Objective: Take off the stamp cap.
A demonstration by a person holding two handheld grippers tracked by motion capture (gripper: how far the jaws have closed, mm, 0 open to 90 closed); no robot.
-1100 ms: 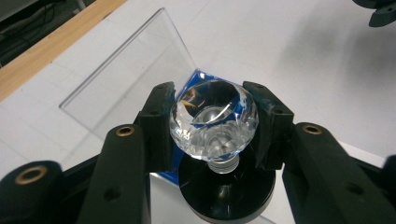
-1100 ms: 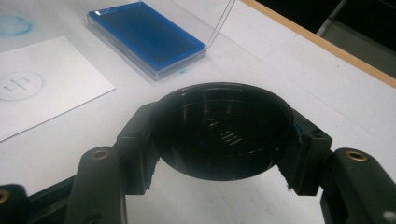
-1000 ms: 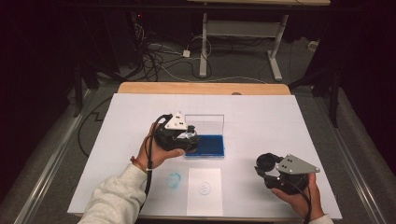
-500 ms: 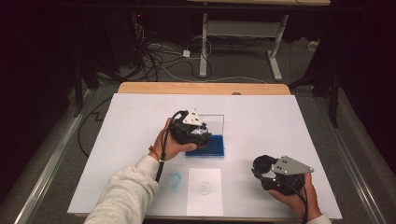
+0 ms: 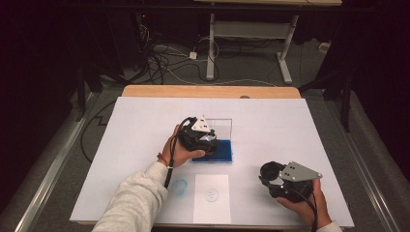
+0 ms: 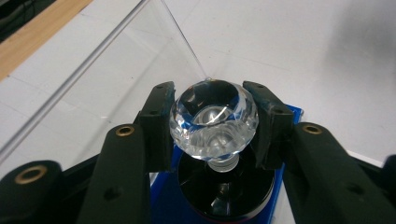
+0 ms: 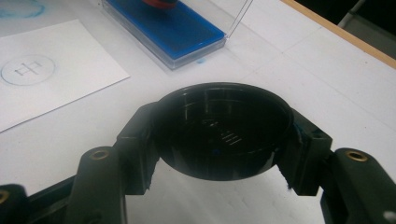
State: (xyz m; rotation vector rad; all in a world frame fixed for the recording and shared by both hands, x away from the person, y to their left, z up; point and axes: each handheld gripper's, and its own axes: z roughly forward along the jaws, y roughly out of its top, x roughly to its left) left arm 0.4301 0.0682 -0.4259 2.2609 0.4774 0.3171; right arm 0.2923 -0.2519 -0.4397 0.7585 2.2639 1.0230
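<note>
My left gripper (image 6: 211, 95) is shut on the clear faceted knob (image 6: 213, 119) of a stamp, whose black body (image 6: 224, 191) stands on the blue ink pad (image 6: 290, 114). In the high view this gripper (image 5: 200, 137) is over the ink pad (image 5: 221, 152), in front of its upright clear lid (image 5: 223, 126). My right gripper (image 7: 219, 135) is shut on a round black cap (image 7: 222, 126), hollow side up, above the white table. From above, the right gripper (image 5: 275, 176) and the cap (image 5: 270, 171) are at the front right.
A white paper sheet (image 5: 211, 205) with a round blue stamped mark (image 5: 211, 195) lies at the front middle; the right gripper view shows the sheet (image 7: 70, 79) and mark (image 7: 28, 69). A blue smudge (image 5: 180, 187) is left of it. A wooden edge (image 5: 208, 92) borders the far side.
My left gripper has moved right with the stamp and now stands over the ink pad. My right gripper has drifted slightly left, still holding the cap.
</note>
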